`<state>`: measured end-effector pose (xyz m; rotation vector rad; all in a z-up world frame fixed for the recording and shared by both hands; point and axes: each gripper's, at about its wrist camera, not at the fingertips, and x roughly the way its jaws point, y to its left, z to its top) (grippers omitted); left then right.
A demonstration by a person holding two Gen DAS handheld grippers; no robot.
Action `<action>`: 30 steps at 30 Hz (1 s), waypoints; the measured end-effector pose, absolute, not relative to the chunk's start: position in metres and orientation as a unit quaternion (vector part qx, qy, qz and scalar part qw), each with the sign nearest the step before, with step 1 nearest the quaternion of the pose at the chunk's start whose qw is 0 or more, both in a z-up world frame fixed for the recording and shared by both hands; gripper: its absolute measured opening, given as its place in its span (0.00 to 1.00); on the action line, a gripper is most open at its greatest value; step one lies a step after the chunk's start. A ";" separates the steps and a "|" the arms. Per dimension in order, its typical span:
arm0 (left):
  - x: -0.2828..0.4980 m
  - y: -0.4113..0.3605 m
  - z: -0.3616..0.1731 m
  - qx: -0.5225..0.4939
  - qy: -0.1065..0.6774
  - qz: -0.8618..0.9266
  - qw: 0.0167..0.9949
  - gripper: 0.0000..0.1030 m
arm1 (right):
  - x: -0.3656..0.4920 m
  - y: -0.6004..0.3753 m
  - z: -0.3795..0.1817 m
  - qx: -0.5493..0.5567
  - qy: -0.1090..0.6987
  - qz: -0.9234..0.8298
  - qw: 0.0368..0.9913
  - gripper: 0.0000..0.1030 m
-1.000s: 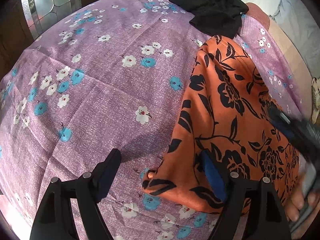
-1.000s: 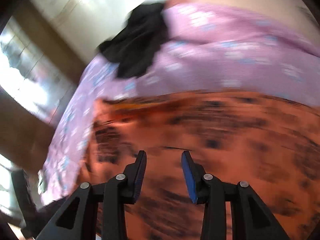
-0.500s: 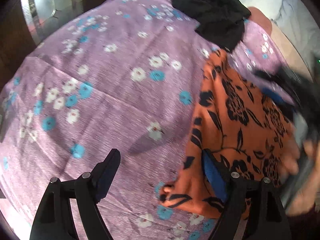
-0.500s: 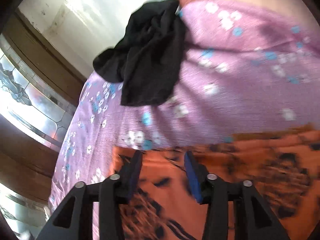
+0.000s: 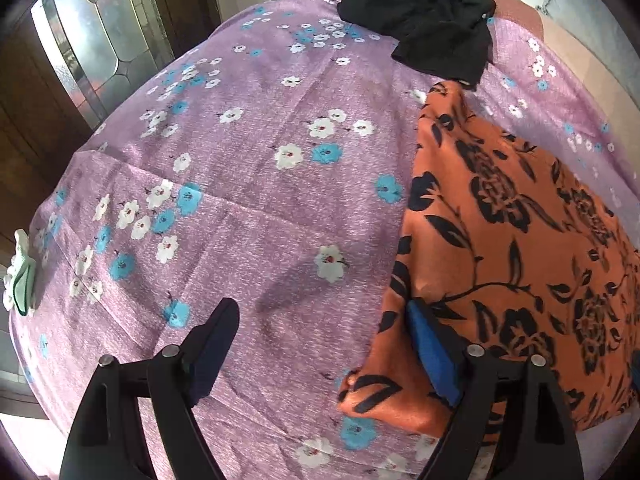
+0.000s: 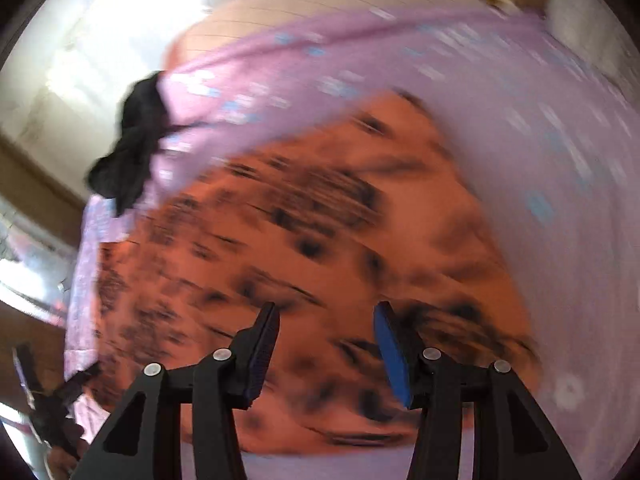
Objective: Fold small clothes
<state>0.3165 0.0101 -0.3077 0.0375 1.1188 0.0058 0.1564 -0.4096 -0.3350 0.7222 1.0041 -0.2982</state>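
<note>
The left gripper (image 5: 320, 340) is spreading its jaws, empty, its blue pad beside the orange floral garment's (image 5: 500, 240) near corner. The right gripper (image 6: 326, 344), apart and empty, has swung back over it, readying another fold.

Left wrist view: looks steeply down along its fingers, close above the purple flowered sheet (image 5: 256, 184), with the orange garment (image 5: 512, 248) at its right edge.
Right wrist view: looks steeply down from close above the orange garment (image 6: 320, 232); blurred.
Far end, both views: the black garment (image 5: 420, 20) lies beyond the orange garment.
Shared: orange garment, black garment (image 6: 132, 144), sheet (image 6: 540, 128).
</note>
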 end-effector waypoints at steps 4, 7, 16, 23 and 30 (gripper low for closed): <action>0.309 0.019 -0.309 0.012 0.529 0.008 0.848 0.87 | 0.137 -0.419 -0.330 0.389 0.441 -0.120 0.800 0.51; 0.291 0.027 -0.297 0.001 0.519 0.009 0.855 0.87 | 0.133 -0.411 -0.311 0.384 0.405 -0.100 0.824 0.51; 0.267 0.013 -0.304 0.055 0.504 0.036 0.861 0.87 | 0.151 -0.392 -0.337 0.383 0.487 -0.079 0.781 0.54; 0.272 0.009 -0.278 0.025 0.466 0.029 0.884 0.87 | 0.116 -0.442 -0.312 0.449 0.393 -0.096 0.796 0.55; 0.290 -0.035 -0.297 0.072 0.499 -0.006 0.863 0.87 | 0.120 -0.469 -0.351 0.489 0.443 -0.155 0.736 0.55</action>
